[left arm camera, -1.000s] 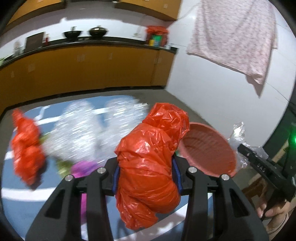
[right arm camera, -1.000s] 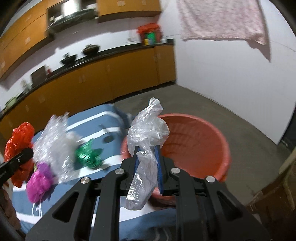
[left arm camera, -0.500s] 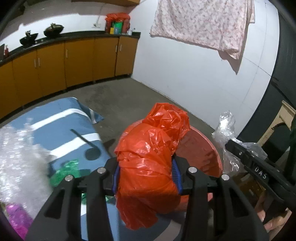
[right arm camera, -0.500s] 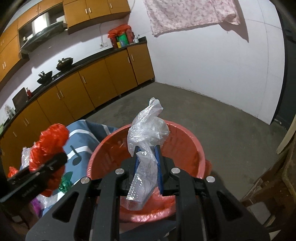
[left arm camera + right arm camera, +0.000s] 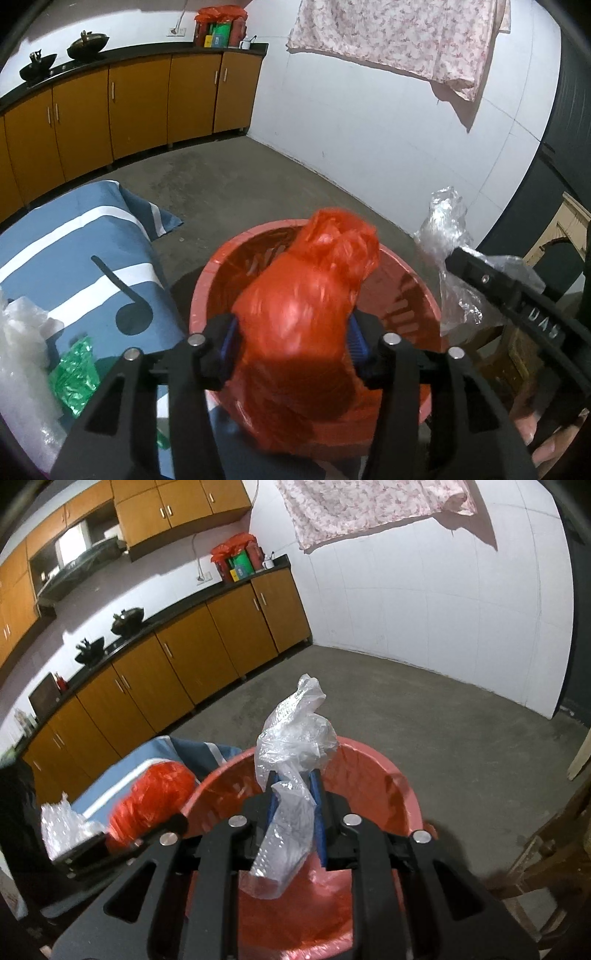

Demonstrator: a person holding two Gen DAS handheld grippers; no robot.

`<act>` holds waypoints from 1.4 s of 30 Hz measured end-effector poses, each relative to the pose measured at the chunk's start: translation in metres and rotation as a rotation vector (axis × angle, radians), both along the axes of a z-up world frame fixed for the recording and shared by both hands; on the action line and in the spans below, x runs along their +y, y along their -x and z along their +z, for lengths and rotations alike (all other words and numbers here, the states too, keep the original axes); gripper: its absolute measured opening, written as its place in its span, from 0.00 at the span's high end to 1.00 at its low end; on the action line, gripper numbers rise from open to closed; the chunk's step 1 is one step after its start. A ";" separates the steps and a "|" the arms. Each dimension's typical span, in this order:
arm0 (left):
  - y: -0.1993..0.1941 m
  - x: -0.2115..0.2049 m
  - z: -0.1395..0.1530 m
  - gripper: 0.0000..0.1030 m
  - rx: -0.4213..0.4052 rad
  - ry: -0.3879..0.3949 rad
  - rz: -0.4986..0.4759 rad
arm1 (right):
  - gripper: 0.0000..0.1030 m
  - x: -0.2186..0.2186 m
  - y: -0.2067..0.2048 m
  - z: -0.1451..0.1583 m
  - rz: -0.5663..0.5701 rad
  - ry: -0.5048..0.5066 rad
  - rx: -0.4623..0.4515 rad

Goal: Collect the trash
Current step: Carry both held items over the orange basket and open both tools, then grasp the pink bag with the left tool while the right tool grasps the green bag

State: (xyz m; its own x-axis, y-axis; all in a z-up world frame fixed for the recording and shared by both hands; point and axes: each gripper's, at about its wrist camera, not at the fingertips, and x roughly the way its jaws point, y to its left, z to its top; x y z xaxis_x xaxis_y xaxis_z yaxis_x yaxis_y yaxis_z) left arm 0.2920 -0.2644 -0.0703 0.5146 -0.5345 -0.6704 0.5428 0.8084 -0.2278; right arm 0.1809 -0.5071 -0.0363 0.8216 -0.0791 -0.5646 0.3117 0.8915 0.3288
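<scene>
Trash filled both tools above the red basin point(image 5: 218, 273). Left tool point(image 5: 293, 341) pinched a crumpled red plastic bag point(image 5: 306, 295) between its blue pads, the bag bulging up over the near side of the basin and blurred. Right tool point(image 5: 295, 805) was pressed on a scrunched clear plastic wrap point(image 5: 295, 738), which rose above the fingers and hung down between them over the basin's open mouth. In the right wrist view the red bag point(image 5: 155, 797) showed at the left, just beside the basin's rim point(image 5: 402, 779). A blue cloth with white stripes point(image 5: 55, 254) lay on the surface left of the basin, carrying a green foil scrap point(image 5: 74, 373) and a heap of clear bubble wrap point(image 5: 18, 350). Orange cabinets point(image 5: 177, 664) lined the far wall, and a floral cloth point(image 5: 399, 33) hung on the white wall.
</scene>
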 end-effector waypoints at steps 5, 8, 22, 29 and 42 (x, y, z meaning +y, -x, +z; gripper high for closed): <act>-0.004 0.006 -0.004 0.38 0.015 0.001 0.019 | 0.58 -0.003 0.005 0.000 -0.010 -0.006 -0.017; -0.005 0.012 -0.004 0.35 0.022 0.004 0.038 | 0.46 -0.001 0.005 0.003 -0.019 0.004 -0.020; 0.061 0.102 0.038 0.21 -0.183 -0.036 0.239 | 0.06 0.056 0.025 0.023 -0.036 0.278 -0.073; 0.107 0.186 0.052 0.17 -0.277 -0.082 0.430 | 0.06 0.100 0.019 0.025 0.102 0.270 -0.082; 0.145 0.341 0.028 0.17 -0.222 -0.131 0.772 | 0.20 0.205 -0.034 -0.015 0.374 0.250 0.035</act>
